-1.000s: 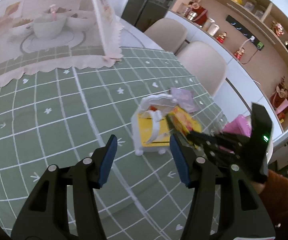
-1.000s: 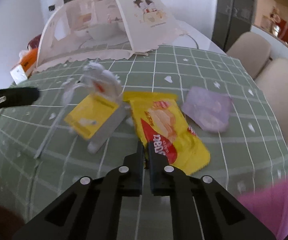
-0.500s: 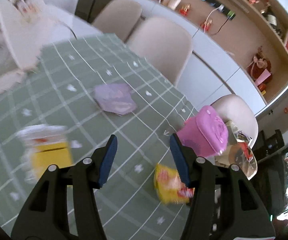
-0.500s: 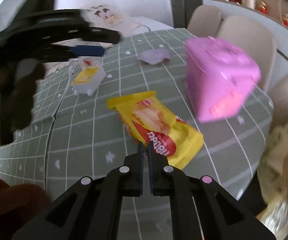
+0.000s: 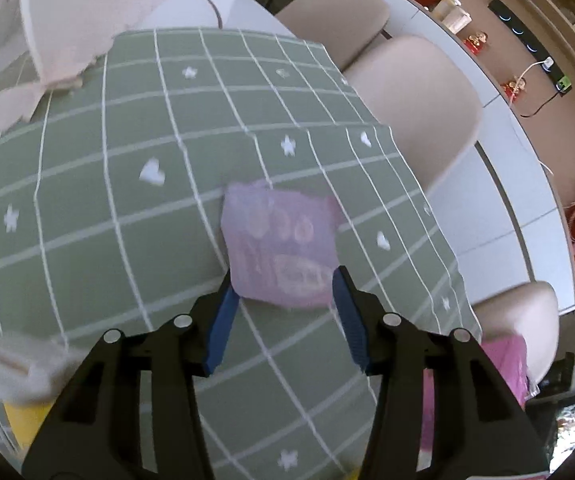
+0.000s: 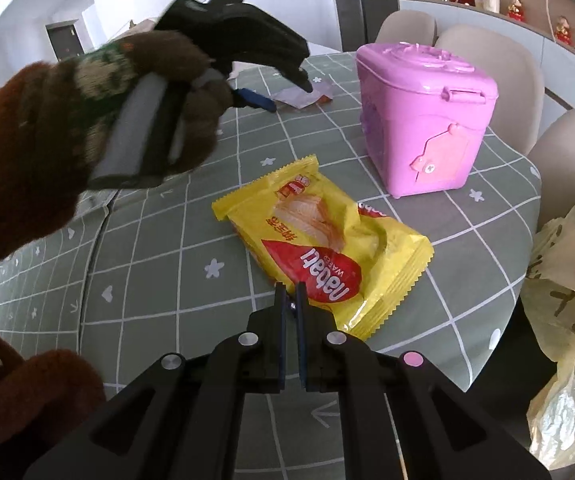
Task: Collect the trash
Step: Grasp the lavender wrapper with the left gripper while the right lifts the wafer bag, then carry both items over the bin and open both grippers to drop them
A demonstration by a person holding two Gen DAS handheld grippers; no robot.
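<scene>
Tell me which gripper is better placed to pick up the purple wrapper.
Left: the left gripper is open, fingers either side of the purple wrapper. The right gripper is shut on the yellow wafer bag.

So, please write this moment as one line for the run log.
left gripper: open, at purple wrapper | right gripper: shut on yellow wafer bag

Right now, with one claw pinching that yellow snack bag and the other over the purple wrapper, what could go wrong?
1. The right claw pinches only the edge of the yellow snack bag; the slick bag might slip free when lifted.
2. The purple wrapper lies flat on the green tablecloth, so the open left claw might pinch cloth along with it.
3. The pink bin looks closed, so the trash may have nowhere to go yet.
</scene>
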